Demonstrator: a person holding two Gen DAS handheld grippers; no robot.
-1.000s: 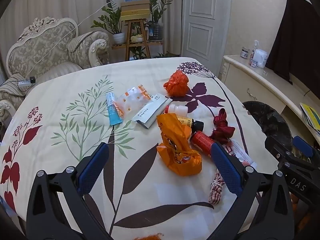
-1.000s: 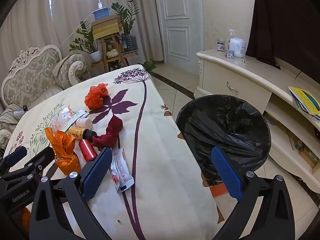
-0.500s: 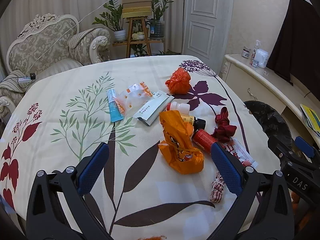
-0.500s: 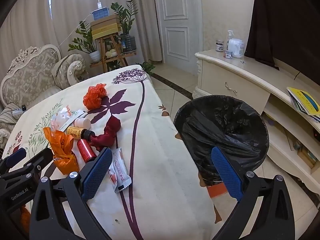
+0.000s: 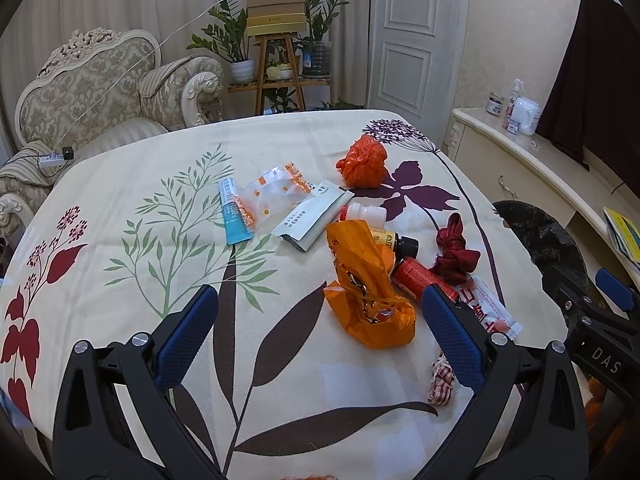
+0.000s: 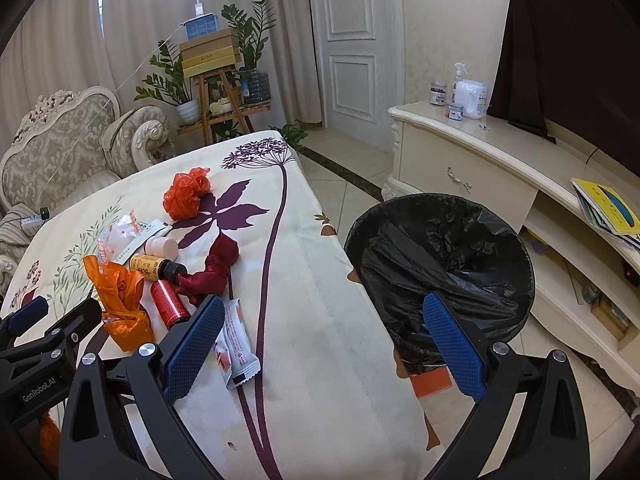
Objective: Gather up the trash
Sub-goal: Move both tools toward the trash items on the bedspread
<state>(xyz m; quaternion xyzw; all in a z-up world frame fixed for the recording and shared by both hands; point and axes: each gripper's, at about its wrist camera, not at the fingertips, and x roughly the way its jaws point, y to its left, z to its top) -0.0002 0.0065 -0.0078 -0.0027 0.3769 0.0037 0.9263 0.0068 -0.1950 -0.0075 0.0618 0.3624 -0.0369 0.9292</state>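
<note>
On the worktop [image 5: 132, 184], under its floral cloth, all the visible trash lies uncollected, so the task looks to be at its start. Both the left gripper [image 5: 320, 336] and the right gripper [image 6: 322, 342] have their fingers spread wide with nothing between them. The litter is bunched toward the right edge: a crumpled orange bag [image 5: 368, 292] nearest the left gripper, a red cylinder [image 5: 420, 278] and a dark red ribbon [image 5: 456, 250] touching or just beside it, a white sachet [image 6: 236, 340] close to the near right corner, and a small checked scrap [image 5: 440, 378] at the near edge. Farther in sit a brown bottle [image 6: 154, 266], a white bottle [image 6: 162, 246], a white packet [image 5: 312, 216], a clear wrapper with orange print [image 5: 272, 196] and a blue tube [image 5: 234, 216]; an orange mesh ball [image 5: 364, 162] lies alone toward the far right corner. The black-lined bin [image 6: 440, 256] stands on the floor just off the right edge, its mouth open; whether anything is in it cannot be told.

Room for moving seems good. The left half of the worktop is bare, and nothing stands between the pile and the right edge, so carrying things over to the bin should be unobstructed. A cream cabinet [image 6: 472, 168] stands beyond the bin, and the two grippers hang close together at the near edge, which may call for care.
</note>
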